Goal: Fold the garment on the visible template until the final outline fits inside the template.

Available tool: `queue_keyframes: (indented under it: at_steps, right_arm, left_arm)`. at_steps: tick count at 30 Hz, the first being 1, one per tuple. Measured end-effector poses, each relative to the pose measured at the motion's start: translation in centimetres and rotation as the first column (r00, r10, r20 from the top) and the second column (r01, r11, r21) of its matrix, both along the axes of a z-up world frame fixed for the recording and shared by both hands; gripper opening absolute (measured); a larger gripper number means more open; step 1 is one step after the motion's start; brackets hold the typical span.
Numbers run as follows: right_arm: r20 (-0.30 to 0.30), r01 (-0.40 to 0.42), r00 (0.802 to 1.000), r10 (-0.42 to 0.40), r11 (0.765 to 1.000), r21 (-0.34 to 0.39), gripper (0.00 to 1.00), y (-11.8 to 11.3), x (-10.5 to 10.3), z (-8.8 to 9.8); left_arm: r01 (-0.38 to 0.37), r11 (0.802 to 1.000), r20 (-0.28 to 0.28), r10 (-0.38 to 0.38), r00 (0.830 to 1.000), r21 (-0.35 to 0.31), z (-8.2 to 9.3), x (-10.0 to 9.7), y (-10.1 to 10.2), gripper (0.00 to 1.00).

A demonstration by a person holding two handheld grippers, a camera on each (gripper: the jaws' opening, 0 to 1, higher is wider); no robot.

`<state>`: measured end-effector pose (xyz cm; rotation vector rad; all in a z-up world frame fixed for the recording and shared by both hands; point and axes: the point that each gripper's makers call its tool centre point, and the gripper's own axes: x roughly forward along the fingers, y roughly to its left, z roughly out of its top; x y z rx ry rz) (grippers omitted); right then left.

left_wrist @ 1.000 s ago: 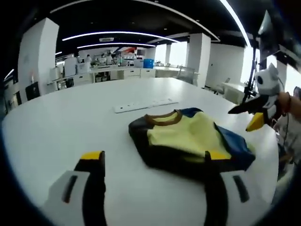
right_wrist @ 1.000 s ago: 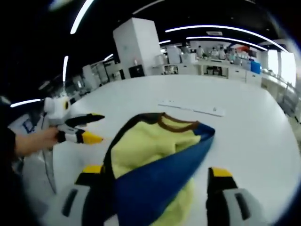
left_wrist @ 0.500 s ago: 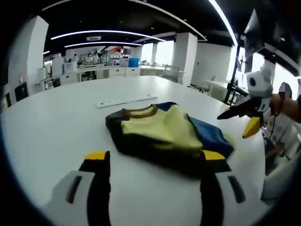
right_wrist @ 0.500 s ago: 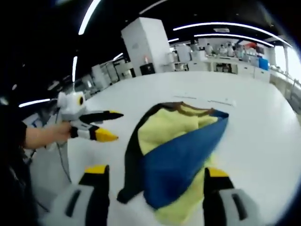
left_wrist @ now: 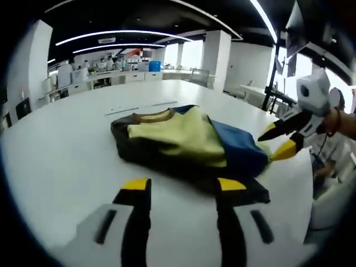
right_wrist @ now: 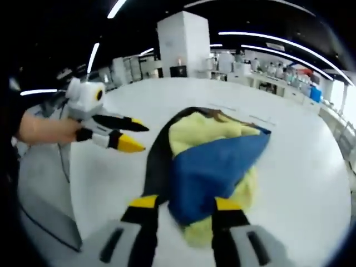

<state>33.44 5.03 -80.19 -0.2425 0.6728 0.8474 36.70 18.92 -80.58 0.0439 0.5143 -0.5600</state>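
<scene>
The garment (left_wrist: 186, 142), one folded yellow, blue and black bundle, is seen lying on the white table (left_wrist: 55, 150). Beyond it a flat white strip (left_wrist: 142, 105) lies apart. Bare tabletop surrounds the garment on all sides. The left gripper (left_wrist: 183, 189) is held parted just before it; the right gripper (right_wrist: 181, 204), parted, stands at the garment's blue edge, grasping nothing.

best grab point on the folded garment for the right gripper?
Probably the near end of the garment, where the blue layer drapes over the yellow one. That bunched edge lies just ahead of the right gripper, whose open jaws straddle it, so come straight in low along the white table and pinch both layers.
</scene>
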Motion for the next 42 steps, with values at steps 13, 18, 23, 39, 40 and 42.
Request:
queue_keyframes:
  at_steps: [13,18,23,39,40,42]
  right_arm:
    - [0.061,0.025,0.998,-0.021,0.998,-0.053,0.13,0.2,0.0,-1.5]
    - [0.112,0.017,0.994,-0.006,0.995,-0.1,0.0,0.1,0.1,-1.9]
    - [0.121,0.021,0.993,-0.007,0.994,-0.111,0.0,0.0,0.2,-2.0]
    - [0.115,0.062,0.992,-0.058,0.998,-0.029,0.0,-0.6,0.8,1.8]
    - [0.112,0.068,0.992,-0.065,0.998,-0.019,0.0,-0.7,0.9,2.0]
    - [0.11,0.078,0.991,-0.077,0.997,-0.008,0.0,-1.1,1.2,2.7]
  left_arm:
    - [0.014,1.0,-0.038,-0.013,0.999,0.015,-2.0,0.0,-2.2,0.28]
    - [0.019,0.999,-0.055,-0.016,0.998,0.048,-2.7,-0.1,-2.4,0.19]
    - [0.034,0.996,-0.065,-0.029,0.997,0.078,-3.3,-0.4,-2.5,0.15]
    - [0.007,1.0,-0.059,-0.007,0.998,0.003,-2.0,-0.1,-2.4,0.0]
    - [0.005,1.0,-0.057,-0.005,0.998,-0.005,-1.7,-0.1,-2.2,0.0]
    - [0.002,1.0,-0.046,-0.002,0.999,-0.019,-0.6,-0.1,-2.2,0.0]
